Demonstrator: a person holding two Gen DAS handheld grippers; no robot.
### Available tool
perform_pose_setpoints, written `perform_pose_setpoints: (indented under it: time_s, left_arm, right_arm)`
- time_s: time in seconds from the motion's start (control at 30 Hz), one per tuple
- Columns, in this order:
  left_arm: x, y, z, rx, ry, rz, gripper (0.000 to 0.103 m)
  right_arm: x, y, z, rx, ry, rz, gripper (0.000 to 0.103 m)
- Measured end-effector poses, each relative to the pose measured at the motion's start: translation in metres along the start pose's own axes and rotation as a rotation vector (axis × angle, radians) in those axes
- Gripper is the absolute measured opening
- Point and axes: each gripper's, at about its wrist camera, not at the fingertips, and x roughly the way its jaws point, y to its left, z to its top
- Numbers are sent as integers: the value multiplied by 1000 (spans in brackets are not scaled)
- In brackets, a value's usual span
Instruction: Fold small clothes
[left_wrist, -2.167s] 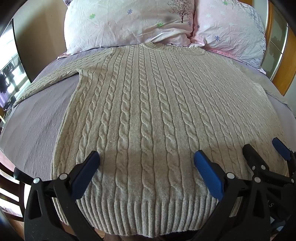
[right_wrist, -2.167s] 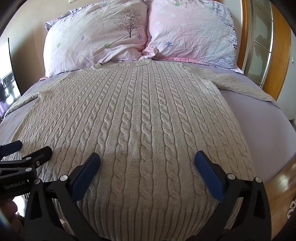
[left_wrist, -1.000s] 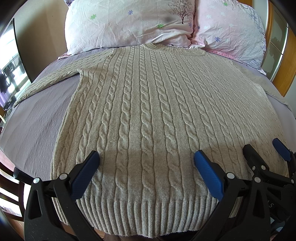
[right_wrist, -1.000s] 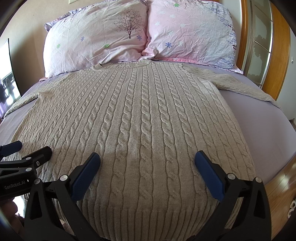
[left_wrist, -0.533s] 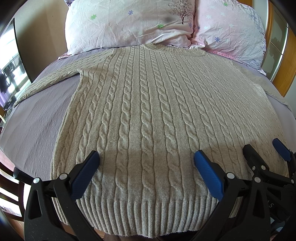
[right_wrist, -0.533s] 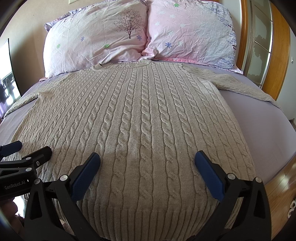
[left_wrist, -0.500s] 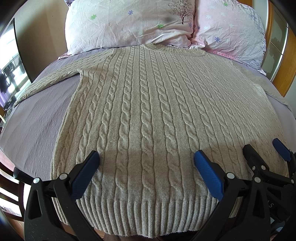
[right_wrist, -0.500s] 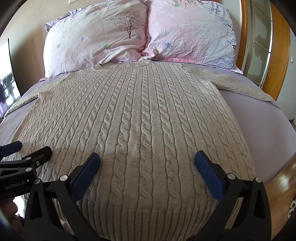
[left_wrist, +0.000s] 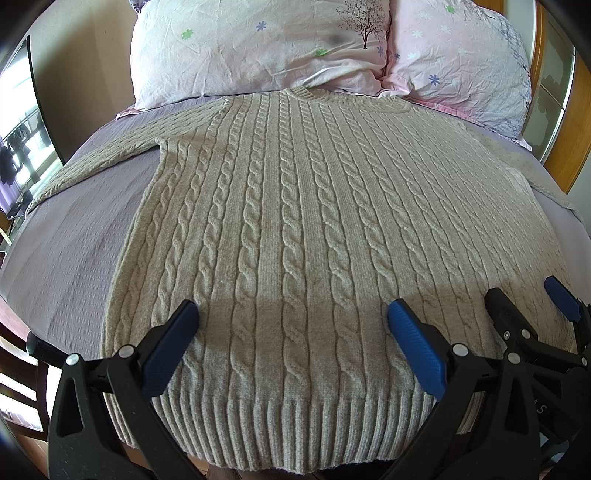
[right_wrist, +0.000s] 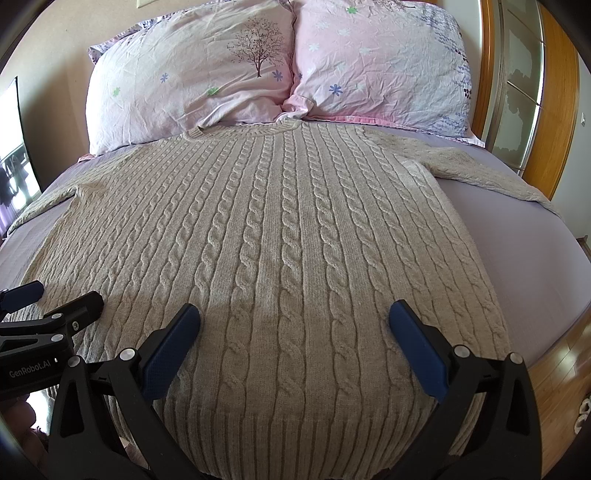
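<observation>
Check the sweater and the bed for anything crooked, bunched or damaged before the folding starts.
Nothing stands out. The cable-knit sweater lies flat and straight on the lilac sheet, neckline at the two pillows, both sleeves spread out sideways. No holes or bunching show. Left tongs and right tongs hover open above the hem.

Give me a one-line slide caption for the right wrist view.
Open right gripper poised over the hem of a beige cable-knit sweater spread flat on a lilac bed, two pillows behind.
</observation>
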Motion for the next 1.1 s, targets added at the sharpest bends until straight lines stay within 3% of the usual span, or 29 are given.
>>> perform_pose_setpoints:
  time_s: [0.73,0.93,1.03,1.1]
  left_arm:
    - [1,0,1,12,5,-1,101]
    - [0,4,5,39,15,-16,101]
    - [2,3,10,52,27,-32,101]
    - [2,6,16,59,13,-18,101]
  right_arm:
    - [2,7,2,-8,7,1,102]
    - [4,4,5,-64,-5,68,102]
    - [2,-10,12,-77,-8,143,102]
    - [1,-46,30,-15,-27,123,102]
